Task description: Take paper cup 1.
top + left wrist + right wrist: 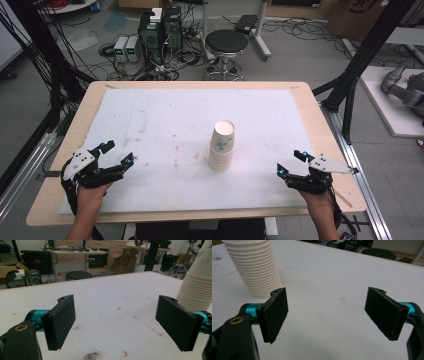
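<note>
A stack of paper cups [222, 146] stands upright near the middle of the desk [320, 130], on the white sheet [165, 120] that covers most of the wooden top. The uppermost cup bears a faint printed pattern, and the ribbed rims of the nested cups form the lower part of the stack.

The left gripper [116, 153] rests at the near left corner of the sheet, held in the person's left hand [90, 192]; its jaws stand wide apart with nothing between them. In the left gripper view the stack of paper cups [197, 282] rises at the right edge, behind and just beside the right-hand jaw, apart from it.

The right gripper [290, 162] lies at the near right of the sheet, held in the person's right hand [316, 200]; its jaws are likewise spread wide and empty. In the right gripper view the stack of paper cups [254, 267] stands at the upper left, behind the left-hand jaw, with bare sheet between the two pads.

Both grippers sit well apart from the stack, one on each side, with the cups between them and farther from the person. The sheet shows scattered dark smudges. Beyond the desk, a round black stool [226, 42] and computer cases [160, 30] stand on the floor among cables.
</note>
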`<state>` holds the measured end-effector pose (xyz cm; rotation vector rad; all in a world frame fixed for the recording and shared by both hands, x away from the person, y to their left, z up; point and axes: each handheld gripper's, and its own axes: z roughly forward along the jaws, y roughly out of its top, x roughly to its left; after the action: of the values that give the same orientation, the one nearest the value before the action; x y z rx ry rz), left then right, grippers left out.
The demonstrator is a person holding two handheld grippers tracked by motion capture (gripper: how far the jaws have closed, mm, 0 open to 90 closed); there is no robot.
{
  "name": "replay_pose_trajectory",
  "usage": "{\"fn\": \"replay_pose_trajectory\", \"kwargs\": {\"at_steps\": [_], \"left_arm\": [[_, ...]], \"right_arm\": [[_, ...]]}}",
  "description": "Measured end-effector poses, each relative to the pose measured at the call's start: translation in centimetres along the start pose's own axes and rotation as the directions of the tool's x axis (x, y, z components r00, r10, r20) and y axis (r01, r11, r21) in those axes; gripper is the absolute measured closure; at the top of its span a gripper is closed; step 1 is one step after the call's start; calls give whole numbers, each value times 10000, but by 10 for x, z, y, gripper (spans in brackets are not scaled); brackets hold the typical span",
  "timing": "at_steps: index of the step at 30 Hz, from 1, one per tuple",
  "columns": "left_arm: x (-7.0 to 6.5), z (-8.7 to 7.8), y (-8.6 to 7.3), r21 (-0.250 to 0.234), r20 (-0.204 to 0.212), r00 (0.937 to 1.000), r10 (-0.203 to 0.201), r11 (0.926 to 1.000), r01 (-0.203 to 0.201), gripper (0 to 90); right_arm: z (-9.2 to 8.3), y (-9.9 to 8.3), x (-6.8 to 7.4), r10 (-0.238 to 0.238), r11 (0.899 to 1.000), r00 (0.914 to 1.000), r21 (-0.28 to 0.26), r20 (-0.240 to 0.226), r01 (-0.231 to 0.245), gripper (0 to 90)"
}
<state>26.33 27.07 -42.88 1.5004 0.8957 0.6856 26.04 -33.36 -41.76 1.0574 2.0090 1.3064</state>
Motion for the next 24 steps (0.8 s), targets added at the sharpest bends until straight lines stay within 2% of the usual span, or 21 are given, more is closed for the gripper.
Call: {"fn": "replay_pose_trajectory", "kwargs": {"at_steps": [18,24], "left_arm": [[-5,8,0,153,176,9998,106,9998,-109,165],[-5,7,-1,210,427,9991,18,9998,-27,169]], "right_arm": [[2,-4,-3,141,9999,9998,43,-105,-141,194],[0,-3,-4,84,10000,9999,-20,-105,-84,194]]}}
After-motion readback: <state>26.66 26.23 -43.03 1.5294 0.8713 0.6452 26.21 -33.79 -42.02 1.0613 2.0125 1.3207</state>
